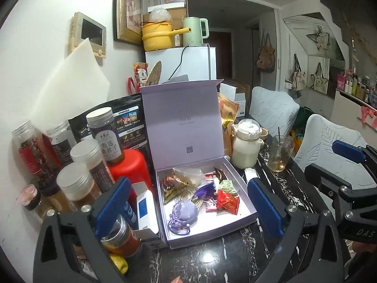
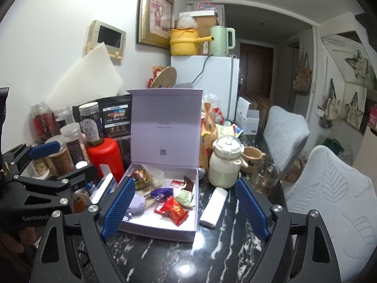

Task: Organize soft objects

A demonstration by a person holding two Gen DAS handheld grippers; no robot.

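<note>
An open lavender box [image 1: 212, 238] [image 2: 160, 232] stands on the black marbled table with its lid upright. Inside lie a purple drawstring pouch [image 1: 185, 212] [image 2: 137, 202], a red packet [image 1: 227, 201] [image 2: 174, 208], a purple tassel [image 1: 207, 189] [image 2: 161, 192], a pale green packet [image 2: 186, 197] and gold wrappers [image 1: 175, 184]. My left gripper [image 1: 188, 181] [image 2: 63, 160] hangs open in front of the box, nothing between its pads. My right gripper [image 2: 185, 181] [image 1: 341, 165] is open too and holds nothing. A white tissue pack [image 2: 213, 206] lies on the table right of the box.
Several lidded jars [image 1: 75, 184] and a red bottle [image 1: 129, 167] crowd the left of the box. A cream jug [image 1: 246, 146] and a glass with a straw [image 1: 280, 153] stand to its right. White chairs [image 2: 329, 193] line the table's right edge.
</note>
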